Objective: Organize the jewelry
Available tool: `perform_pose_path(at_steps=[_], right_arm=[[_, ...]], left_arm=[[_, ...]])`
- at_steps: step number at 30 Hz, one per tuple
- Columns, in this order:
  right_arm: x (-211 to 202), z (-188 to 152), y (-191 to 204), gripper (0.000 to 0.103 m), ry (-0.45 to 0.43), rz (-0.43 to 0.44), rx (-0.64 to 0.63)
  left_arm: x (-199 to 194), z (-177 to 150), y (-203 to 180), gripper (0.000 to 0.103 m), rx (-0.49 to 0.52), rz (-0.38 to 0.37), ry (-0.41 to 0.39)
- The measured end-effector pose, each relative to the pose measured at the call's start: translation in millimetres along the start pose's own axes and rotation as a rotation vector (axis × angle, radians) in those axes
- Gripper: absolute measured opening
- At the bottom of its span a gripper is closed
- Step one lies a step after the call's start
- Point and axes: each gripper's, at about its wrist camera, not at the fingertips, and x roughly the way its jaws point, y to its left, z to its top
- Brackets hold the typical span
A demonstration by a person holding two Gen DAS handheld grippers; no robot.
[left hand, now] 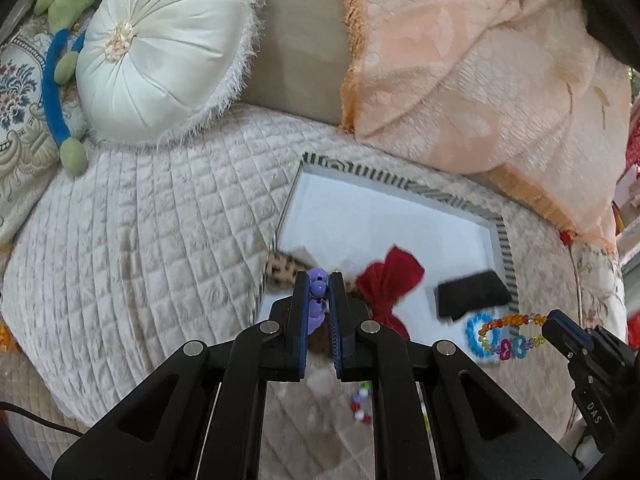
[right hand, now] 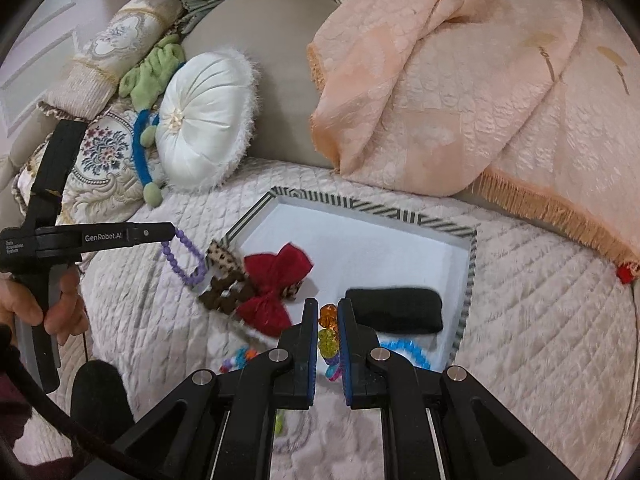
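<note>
My left gripper (left hand: pixel 319 280) is shut on a purple bead bracelet (left hand: pixel 319 288), held above the near left corner of a white tray (left hand: pixel 360 216) with a striped rim. In the right wrist view the same bracelet (right hand: pixel 184 256) hangs from the left gripper (right hand: pixel 172 233). My right gripper (right hand: pixel 329 312) is shut on a multicoloured bead bracelet (right hand: pixel 328 330), over the tray's near edge. In the left wrist view that bracelet (left hand: pixel 508 334) stretches from the right gripper (left hand: pixel 550 326). In the tray (right hand: pixel 360 248) lie a red bow (right hand: pixel 276 280), a black band (right hand: pixel 394 310), a blue ring (right hand: pixel 408 350) and a leopard-print clip (right hand: pixel 226 262).
The tray rests on a quilted cream bedspread (left hand: pixel 140 240). A round white cushion (left hand: pixel 160 52) and a green and blue plush toy (left hand: pixel 60 80) lie at the back left, and a peach fringed blanket (left hand: pixel 480 72) at the back right. Loose beads (left hand: pixel 360 404) lie below my left gripper.
</note>
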Motion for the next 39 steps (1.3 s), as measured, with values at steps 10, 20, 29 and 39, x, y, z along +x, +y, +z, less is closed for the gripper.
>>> perform_pose_path(at_steps=[10, 20, 29, 39], right_arm=[[46, 42, -24, 0.009, 0.031, -0.007, 0.016], [94, 61, -51, 0.009, 0.058, -0.016, 0.078], [136, 53, -94, 0.009, 0.123, -0.094, 0.149], [150, 35, -113, 0.009, 0.161, -0.220, 0.119]], left_arm=[[49, 40, -22, 0.008, 0.025, 0.043, 0.016], [89, 56, -51, 0.008, 0.037, -0.007, 0.048], [127, 53, -27, 0.008, 0.005, 0.053, 0.100], [148, 33, -12, 0.008, 0.027, 0.118, 0.121]])
